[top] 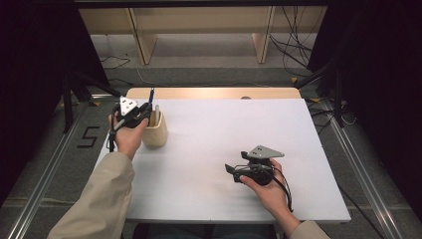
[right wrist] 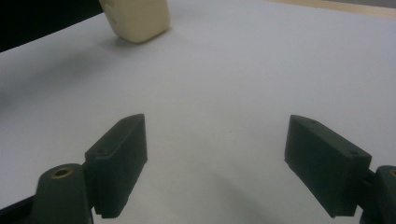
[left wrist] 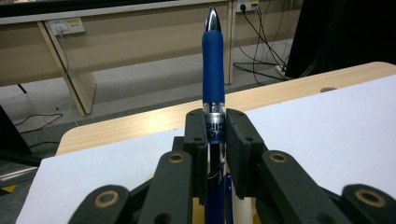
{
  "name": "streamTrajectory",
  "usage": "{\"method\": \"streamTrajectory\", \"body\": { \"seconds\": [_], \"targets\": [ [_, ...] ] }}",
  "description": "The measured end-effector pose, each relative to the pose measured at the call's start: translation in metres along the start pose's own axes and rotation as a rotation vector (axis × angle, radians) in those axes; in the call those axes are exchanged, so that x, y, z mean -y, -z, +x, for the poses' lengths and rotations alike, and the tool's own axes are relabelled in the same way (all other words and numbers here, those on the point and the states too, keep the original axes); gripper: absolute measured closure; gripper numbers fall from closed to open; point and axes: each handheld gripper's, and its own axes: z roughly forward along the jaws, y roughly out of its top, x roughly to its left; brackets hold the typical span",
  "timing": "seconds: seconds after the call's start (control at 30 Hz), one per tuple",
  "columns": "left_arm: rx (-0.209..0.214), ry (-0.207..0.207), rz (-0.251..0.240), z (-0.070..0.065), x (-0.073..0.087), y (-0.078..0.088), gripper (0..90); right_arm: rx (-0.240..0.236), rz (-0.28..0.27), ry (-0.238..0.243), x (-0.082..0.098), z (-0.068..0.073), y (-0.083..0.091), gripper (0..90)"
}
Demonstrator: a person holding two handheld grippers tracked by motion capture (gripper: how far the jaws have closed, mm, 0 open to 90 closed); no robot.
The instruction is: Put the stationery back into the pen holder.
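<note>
White sheet (top: pixel 214 149) covers most of a light wood table (top: pixel 214 93); grey floor w/ cables and wood bench legs behind.

Left gripper (top: pixel 143 112) sits at the table's far-left, right over a cream holder cup (top: pixel 155 132). Its jaws are clamped on a blue pen (left wrist: pixel 213 70): in left gripper view the pads pinch the barrel at the clear/printed band, just below the blue rubber grip, silver tip pointing up and away past the pad ends. Pen runs straight along the gap, centred betw. the jaws, lower end going down toward the cup's pale rim (left wrist: pixel 243 205). High view shows the pen upright, top poking above the gripper.

Right gripper (top: pixel 230 170) is near the sheet's front-right, well apart from pen & cup, jaws wide apart w/ nothing betw. them. Right gripper view: cup (right wrist: pixel 135 18) far off, upper left.
</note>
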Motion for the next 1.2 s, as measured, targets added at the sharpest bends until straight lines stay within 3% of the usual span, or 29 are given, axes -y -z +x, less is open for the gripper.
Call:
{"method": "streamTrajectory", "body": {
  "seconds": [1.2],
  "targets": [
    [-0.012,-0.031,0.043,0.0,0.014,-0.001,79.0,-0.001,0.003,0.001,0.0,0.0,0.0,22.0]
  ]
}}
